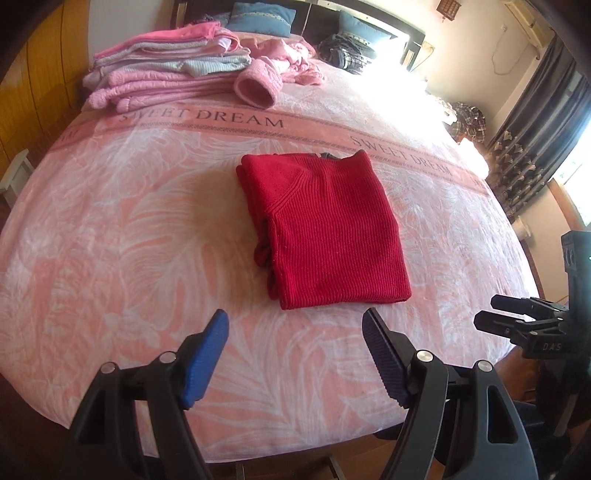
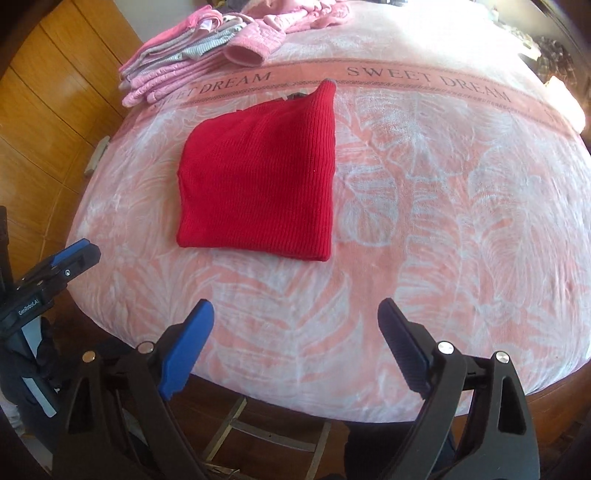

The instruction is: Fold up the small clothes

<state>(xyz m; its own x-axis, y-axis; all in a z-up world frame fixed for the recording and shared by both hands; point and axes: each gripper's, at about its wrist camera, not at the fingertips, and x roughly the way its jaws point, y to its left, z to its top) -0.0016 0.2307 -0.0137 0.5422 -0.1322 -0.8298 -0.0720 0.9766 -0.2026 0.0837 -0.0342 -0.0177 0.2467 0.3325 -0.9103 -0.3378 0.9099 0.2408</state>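
Note:
A red knit sweater lies folded into a neat rectangle in the middle of the pink blanket. My left gripper hovers open over the near edge of the bed, short of the sweater, with nothing between its blue pads. My right gripper is open too, also near the front edge and empty. Each gripper shows from the side in the other's view: the right gripper at the bed's right edge, the left gripper at the left edge.
A stack of folded pink and grey clothes sits at the far left of the bed, with loose pink garments beside it. Pillows and dark plaid clothes lie at the head. Wooden panelling runs along the left, curtains hang at the right.

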